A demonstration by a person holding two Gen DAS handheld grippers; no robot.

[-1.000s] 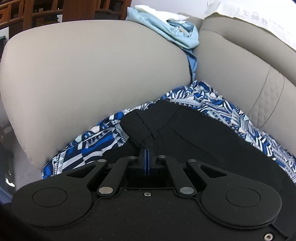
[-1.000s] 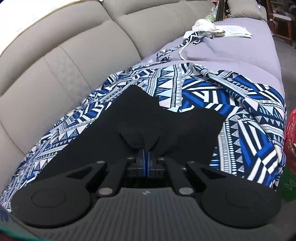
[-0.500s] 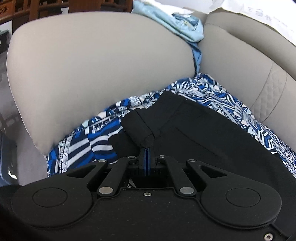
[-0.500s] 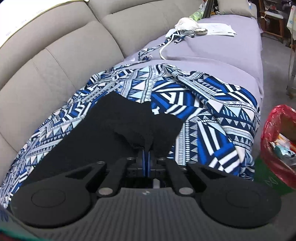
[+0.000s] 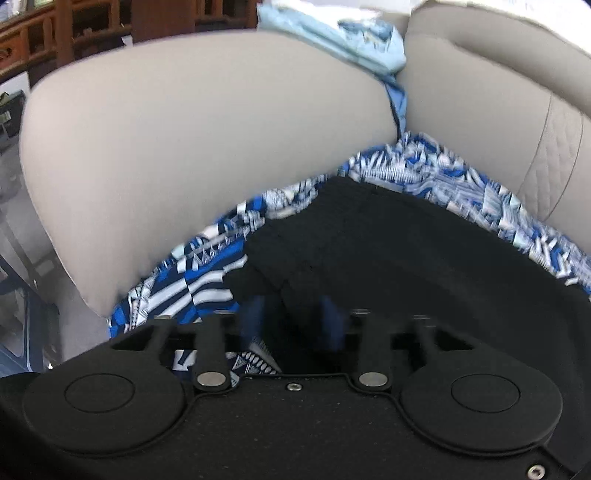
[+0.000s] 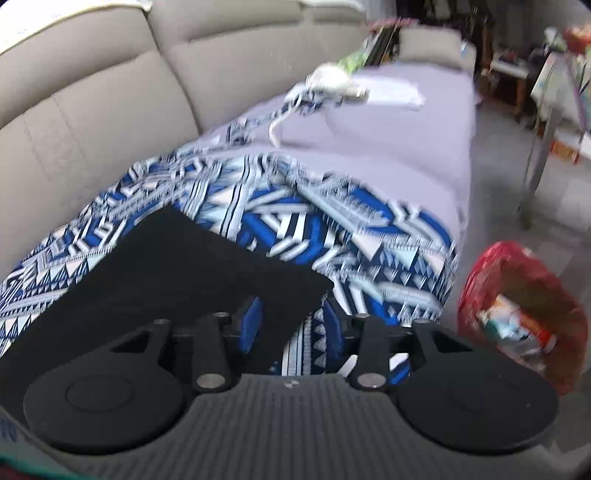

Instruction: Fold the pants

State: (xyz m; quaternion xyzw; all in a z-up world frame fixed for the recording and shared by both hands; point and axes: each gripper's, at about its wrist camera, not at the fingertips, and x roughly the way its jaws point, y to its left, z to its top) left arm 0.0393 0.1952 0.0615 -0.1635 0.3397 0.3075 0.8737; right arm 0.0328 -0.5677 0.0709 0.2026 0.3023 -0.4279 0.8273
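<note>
Both hand-held grippers, left (image 5: 291, 314) and right (image 6: 291, 325), spread over black pants (image 6: 184, 266); red bag (image 6: 517, 314) holds packets.

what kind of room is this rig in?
Most likely a home living room. A beige sofa carries a blue patterned cloth with the black pants spread on it. Wooden furniture stands behind the armrest, and a red bag sits on the floor.

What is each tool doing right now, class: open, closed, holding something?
Left tool: open, black pants lying loose between its fingers.
Right tool: open, holding nothing.
</note>
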